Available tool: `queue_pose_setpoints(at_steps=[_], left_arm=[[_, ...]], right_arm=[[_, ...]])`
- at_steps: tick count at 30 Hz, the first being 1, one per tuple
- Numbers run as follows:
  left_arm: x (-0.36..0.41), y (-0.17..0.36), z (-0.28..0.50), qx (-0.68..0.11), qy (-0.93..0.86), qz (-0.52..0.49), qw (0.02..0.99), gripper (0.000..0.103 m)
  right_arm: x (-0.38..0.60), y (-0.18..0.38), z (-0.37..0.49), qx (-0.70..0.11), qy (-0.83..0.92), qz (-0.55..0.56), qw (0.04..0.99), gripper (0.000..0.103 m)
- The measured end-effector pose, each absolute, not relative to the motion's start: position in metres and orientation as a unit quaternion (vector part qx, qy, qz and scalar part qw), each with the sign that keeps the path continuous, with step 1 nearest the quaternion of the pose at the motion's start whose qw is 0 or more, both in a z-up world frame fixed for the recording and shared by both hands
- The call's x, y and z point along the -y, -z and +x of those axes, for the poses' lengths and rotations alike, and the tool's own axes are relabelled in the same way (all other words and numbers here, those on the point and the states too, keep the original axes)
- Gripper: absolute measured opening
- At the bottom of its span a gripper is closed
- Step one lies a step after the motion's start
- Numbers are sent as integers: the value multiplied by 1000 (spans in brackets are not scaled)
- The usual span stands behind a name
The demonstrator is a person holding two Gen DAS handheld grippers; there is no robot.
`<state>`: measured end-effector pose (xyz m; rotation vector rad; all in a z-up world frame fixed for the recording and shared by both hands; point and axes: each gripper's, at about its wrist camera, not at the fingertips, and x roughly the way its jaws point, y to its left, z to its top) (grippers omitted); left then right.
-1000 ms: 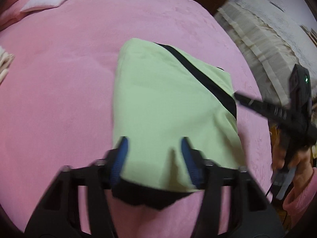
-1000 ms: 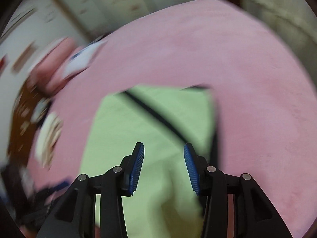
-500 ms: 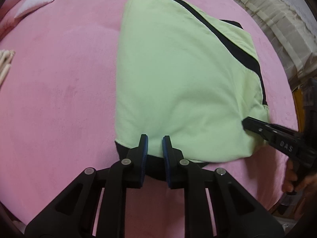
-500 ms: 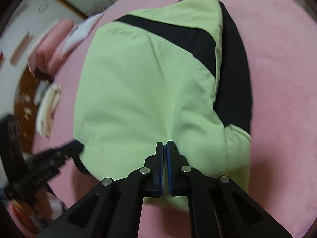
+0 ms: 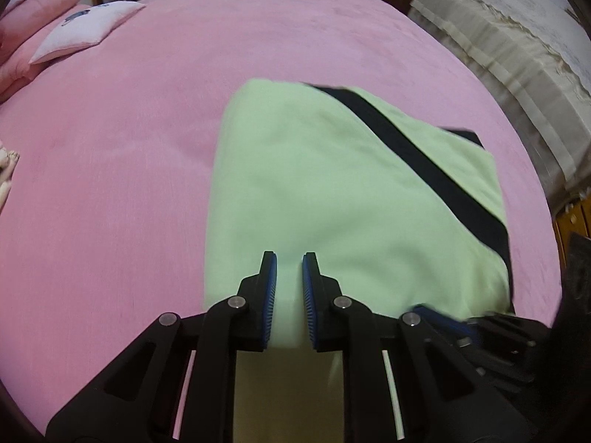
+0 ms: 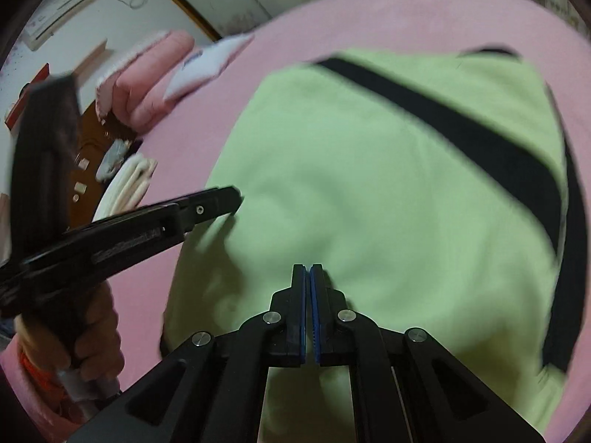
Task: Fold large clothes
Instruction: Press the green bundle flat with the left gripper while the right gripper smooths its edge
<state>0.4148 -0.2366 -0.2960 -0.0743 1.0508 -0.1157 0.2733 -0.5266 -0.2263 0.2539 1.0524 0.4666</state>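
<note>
- Covering nearly the whole of both views, the bed (image 5: 147, 155) wears a pink fleecy cover; a pale quilted cover (image 5: 517, 59) drapes something just past its right edge.
- Lying on the bed's near right part is the garment (image 5: 332, 192), light green, folded into a rough rectangle, with a black stripe (image 5: 424, 155) running slantwise across its top and black fabric showing along its right side.
- At the bed's far left corner a white pillow (image 5: 85, 29) leans against a folded pink quilt (image 5: 22, 37).
- The left tongs (image 5: 289, 295) stand narrow, and the garment's near edge runs up between the blue pads; the fabric fills the gap.
- The right tongs (image 6: 307, 310) are pressed together over the garment's near edge; whether cloth is pinched between the pads cannot be told.
- In the right wrist view a hand (image 6: 85, 336) in a pink sleeve grips the left tongs' handle.
</note>
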Motion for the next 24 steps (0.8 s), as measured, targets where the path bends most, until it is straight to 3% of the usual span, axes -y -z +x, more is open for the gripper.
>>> queue_pose_setpoints(at_steps=[7,10,13,17,24], left_arm=[[233,301,441,-483,47,-32,874,13],[233,299,448,-480,28,-21,877,13],[233,295,452,-482,36,-39,874,13],[234,295,465,-493,53,-71,866,13],[250,296,500,-501,51,-33,863,13]], right_arm=[[663,223,267,-468,-55,131,872,0],[692,216,263,-458,29,65,886,0],[721,195,256,-424,-27,162,891,1],[671,184,270,-418,-160,189,874,1],[570,213,308,-496,-247,101,826,0]])
